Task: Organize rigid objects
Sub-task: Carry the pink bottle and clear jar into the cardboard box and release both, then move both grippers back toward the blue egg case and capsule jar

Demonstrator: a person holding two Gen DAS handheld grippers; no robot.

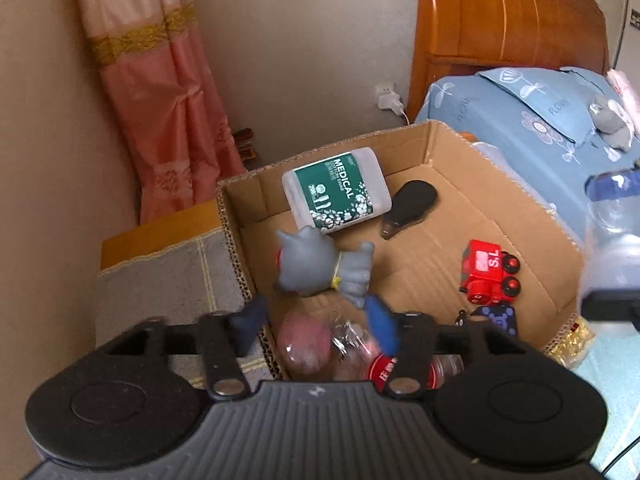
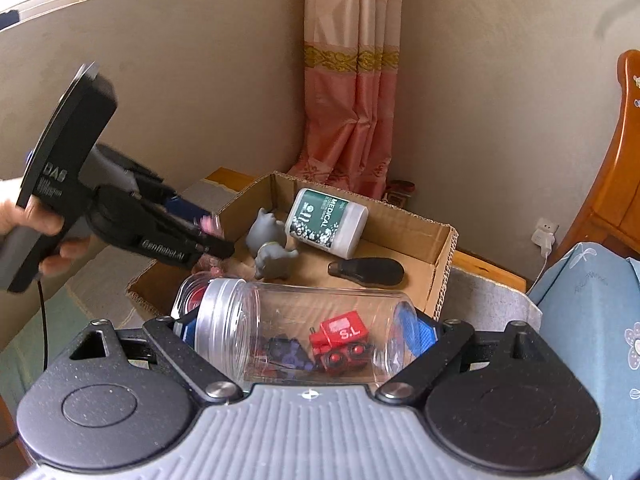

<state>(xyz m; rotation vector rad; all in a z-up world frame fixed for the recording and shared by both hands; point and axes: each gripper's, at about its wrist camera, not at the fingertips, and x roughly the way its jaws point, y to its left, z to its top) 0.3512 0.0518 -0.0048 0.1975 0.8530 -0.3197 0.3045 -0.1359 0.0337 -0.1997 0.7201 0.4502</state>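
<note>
1. Cardboard box (image 2: 436, 248) already has the medical tub (image 2: 326, 220), grey toy (image 2: 272, 248) & red train (image 1: 490, 272) inside.
2. Left claw (image 1: 316, 322) part-open over the box, nothing gripped; pink ball (image 1: 304, 342) sits below.
3. Right claw (image 2: 304, 332) clamps the clear jar (image 2: 304, 328) sideways at the box's near edge, jar not in yet.

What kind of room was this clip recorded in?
Most likely a bedroom: a bed with a blue floral cover against a wooden headboard, and a pink curtain in the corner. A cardboard box of odds and ends stands beside the bed.
</note>
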